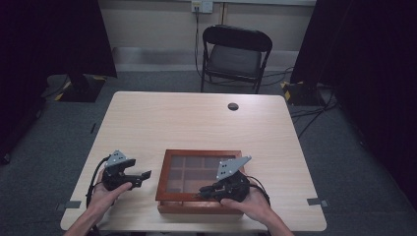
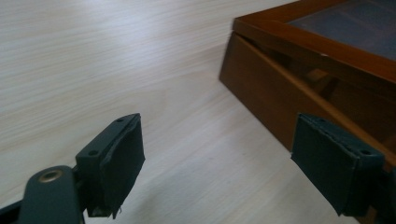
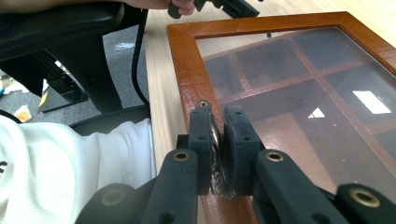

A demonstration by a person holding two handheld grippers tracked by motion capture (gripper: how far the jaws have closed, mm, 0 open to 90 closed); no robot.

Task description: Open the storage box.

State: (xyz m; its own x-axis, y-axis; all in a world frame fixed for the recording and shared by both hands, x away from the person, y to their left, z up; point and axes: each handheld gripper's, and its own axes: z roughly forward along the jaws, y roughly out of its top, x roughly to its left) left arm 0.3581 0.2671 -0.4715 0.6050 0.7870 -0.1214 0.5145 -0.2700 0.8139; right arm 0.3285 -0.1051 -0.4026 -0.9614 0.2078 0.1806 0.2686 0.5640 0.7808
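Note:
A brown wooden box point(image 1: 162, 178) with a glass lid stands at the near middle of the table, its inside split into several compartments. My right gripper point(image 3: 218, 123) is shut on a small brass knob point(image 3: 215, 135) on the lid's front frame point(image 3: 187, 70); in the high view the right gripper point(image 1: 202, 191) is at the box's near edge. In the left gripper view a narrow gap shows between the lid and the base of the box point(image 2: 261, 88). My left gripper point(image 2: 217, 158) stands open just left of the box, nothing between its pads; the high view shows the left gripper point(image 1: 145, 175) beside the box's left wall.
The light wood table point(image 1: 187, 118) has a round cable hole point(image 1: 233, 106) near its far edge. A black folding chair point(image 1: 235, 54) stands behind it. Cables lie on the floor at the right. The person's white garment point(image 3: 70, 168) is close to the table's near edge.

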